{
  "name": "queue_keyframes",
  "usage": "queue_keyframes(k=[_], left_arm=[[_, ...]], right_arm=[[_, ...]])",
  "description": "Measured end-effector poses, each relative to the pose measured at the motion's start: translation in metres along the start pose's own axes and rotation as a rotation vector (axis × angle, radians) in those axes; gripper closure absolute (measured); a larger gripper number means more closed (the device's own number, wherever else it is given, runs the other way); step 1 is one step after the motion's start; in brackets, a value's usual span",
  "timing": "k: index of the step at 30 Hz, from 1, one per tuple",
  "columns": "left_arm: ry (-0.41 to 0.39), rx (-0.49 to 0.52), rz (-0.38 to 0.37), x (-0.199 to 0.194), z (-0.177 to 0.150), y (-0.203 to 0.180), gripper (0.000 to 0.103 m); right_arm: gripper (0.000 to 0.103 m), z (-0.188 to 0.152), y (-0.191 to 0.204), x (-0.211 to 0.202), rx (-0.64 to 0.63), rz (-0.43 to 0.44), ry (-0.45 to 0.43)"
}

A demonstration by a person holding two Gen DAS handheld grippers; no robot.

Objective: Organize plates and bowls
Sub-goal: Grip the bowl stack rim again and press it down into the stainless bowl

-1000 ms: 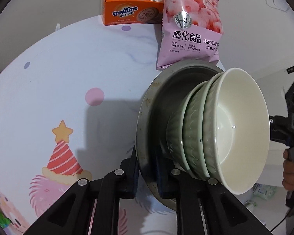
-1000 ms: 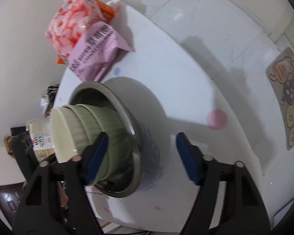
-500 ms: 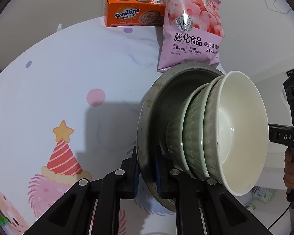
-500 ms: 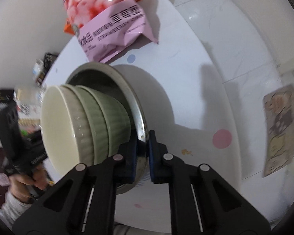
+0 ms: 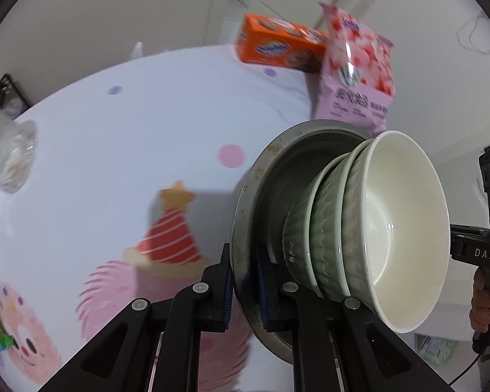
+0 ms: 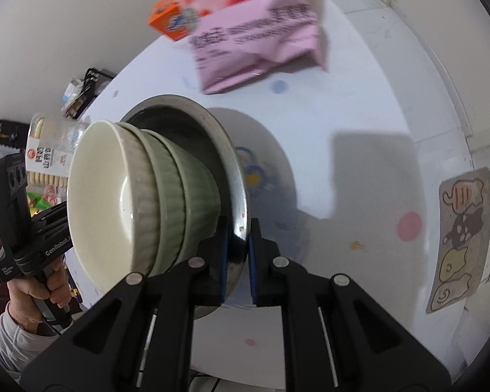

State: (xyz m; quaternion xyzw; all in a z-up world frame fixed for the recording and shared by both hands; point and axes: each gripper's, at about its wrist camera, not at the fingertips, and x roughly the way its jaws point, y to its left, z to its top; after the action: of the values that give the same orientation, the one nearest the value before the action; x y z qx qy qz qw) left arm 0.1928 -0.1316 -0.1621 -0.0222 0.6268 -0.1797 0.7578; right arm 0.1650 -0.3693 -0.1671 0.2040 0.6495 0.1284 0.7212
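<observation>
A worn metal plate (image 5: pixel 245 196) carries a nested stack of three bowls: a cream bowl (image 5: pixel 405 228) on top and two ribbed green bowls (image 5: pixel 326 228) under it. My left gripper (image 5: pixel 244 274) is shut on the plate's near rim. In the right wrist view my right gripper (image 6: pixel 238 254) is shut on the opposite rim of the plate (image 6: pixel 225 150), with the cream bowl (image 6: pixel 104 196) and the green bowls (image 6: pixel 179 189) to its left. The plate hangs above the tablecloth and casts a separate shadow on it. A hand holds each gripper's handle.
The round table (image 5: pixel 114 150) has a white party-print cloth. A pink snack bag (image 5: pixel 356 75) and an orange biscuit box (image 5: pixel 274 45) stand at its far edge. A clear plastic container (image 5: pixel 9 156) sits at the left. A patterned floor mat (image 6: pixel 460 235) lies beyond the table's right edge.
The right gripper's jaws went from wide apart to shut on the plate's rim. Both grippers and the plate with its bowls then rose and shifted over the table.
</observation>
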Motion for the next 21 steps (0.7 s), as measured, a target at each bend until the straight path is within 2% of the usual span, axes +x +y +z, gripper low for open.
queue_keyframes(k=[5, 12, 17, 21], left_arm=[[-0.048, -0.071, 0.031, -0.029, -0.011, 0.030, 0.092], [-0.106, -0.190, 0.105, -0.068, -0.041, 0.090, 0.092], [-0.119, -0.263, 0.144, -0.078, -0.063, 0.127, 0.092], [-0.109, -0.291, 0.161, -0.076, -0.080, 0.147, 0.092]], right_arm=[[0.090, 0.003, 0.031, 0.005, -0.085, 0.005, 0.015], [0.090, 0.007, 0.097, 0.028, -0.216, 0.029, 0.053], [0.090, 0.002, 0.142, 0.053, -0.282, 0.047, 0.092], [0.089, -0.008, 0.172, 0.079, -0.335, 0.009, 0.125]])
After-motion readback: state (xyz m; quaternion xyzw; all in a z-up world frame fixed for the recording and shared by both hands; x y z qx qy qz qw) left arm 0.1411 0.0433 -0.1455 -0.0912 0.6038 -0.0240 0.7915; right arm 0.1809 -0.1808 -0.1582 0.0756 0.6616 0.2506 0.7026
